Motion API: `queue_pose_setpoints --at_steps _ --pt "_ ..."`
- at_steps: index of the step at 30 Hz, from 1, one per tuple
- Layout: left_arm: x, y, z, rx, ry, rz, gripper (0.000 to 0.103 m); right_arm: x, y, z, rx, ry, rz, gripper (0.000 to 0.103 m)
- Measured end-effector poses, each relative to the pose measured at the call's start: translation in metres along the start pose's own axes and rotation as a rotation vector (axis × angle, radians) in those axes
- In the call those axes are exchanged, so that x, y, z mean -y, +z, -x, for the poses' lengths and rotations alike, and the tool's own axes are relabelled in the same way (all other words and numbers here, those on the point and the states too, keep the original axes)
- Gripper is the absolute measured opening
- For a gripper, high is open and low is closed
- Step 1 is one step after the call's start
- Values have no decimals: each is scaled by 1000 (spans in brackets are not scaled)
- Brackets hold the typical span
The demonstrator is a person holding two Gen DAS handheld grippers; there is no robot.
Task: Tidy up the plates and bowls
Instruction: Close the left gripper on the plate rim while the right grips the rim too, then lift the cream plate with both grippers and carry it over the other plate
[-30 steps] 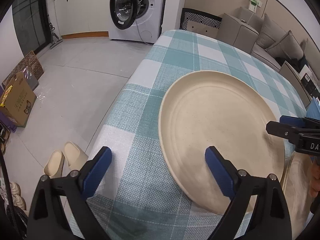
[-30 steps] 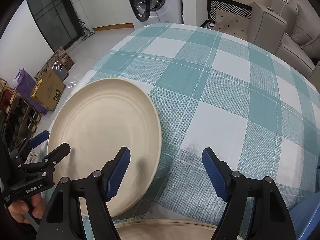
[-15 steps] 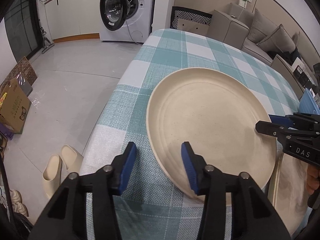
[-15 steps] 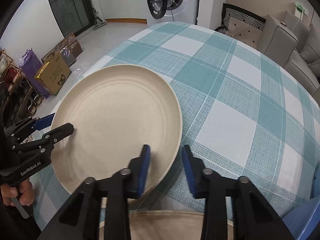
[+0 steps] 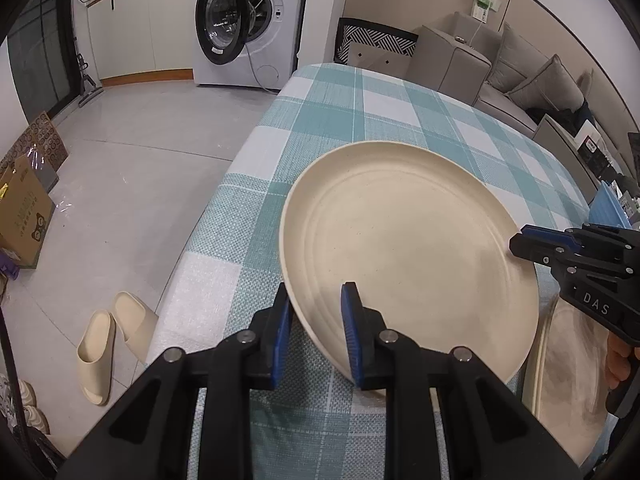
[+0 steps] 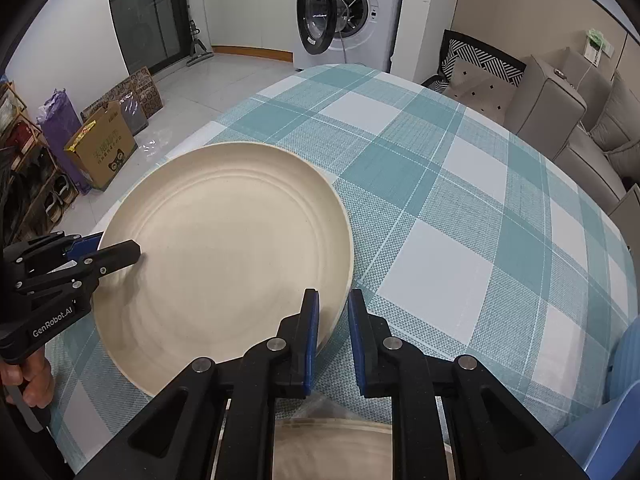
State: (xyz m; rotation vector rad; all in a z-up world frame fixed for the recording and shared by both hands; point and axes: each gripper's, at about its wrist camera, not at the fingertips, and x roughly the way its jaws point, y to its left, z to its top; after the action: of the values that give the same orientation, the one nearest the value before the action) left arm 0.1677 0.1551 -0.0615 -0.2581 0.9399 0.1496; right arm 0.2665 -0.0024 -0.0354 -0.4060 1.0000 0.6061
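Observation:
A large cream plate (image 5: 408, 240) is held tilted a little above the teal checked tablecloth (image 5: 360, 120); it also shows in the right wrist view (image 6: 224, 248). My left gripper (image 5: 316, 316) is shut on the plate's near left rim. My right gripper (image 6: 332, 320) is shut on the opposite rim. Each gripper shows in the other's view, the right one (image 5: 520, 244) and the left one (image 6: 132, 246). A second cream dish (image 5: 568, 364) lies below the plate near the table's front edge, partly hidden; it also shows in the right wrist view (image 6: 332, 448).
The table's left edge (image 5: 224, 184) drops to a tiled floor with slippers (image 5: 112, 336) and a cardboard box (image 5: 24, 216). A washing machine (image 5: 248, 20) with its door open stands beyond. A blue chair (image 6: 616, 420) is at the right, and a grey sofa (image 6: 580, 120) behind the table.
Both grippers went from wide open to closed on opposite rims of the plate. The plate has lifted and tilted off the cloth.

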Motion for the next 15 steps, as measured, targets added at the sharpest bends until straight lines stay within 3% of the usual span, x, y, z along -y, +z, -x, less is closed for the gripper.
queue_pose_setpoints --at_steps 15 --pt "0 -1 -5 -10 6 -6 23 6 1 -15 -47 52 -45 15"
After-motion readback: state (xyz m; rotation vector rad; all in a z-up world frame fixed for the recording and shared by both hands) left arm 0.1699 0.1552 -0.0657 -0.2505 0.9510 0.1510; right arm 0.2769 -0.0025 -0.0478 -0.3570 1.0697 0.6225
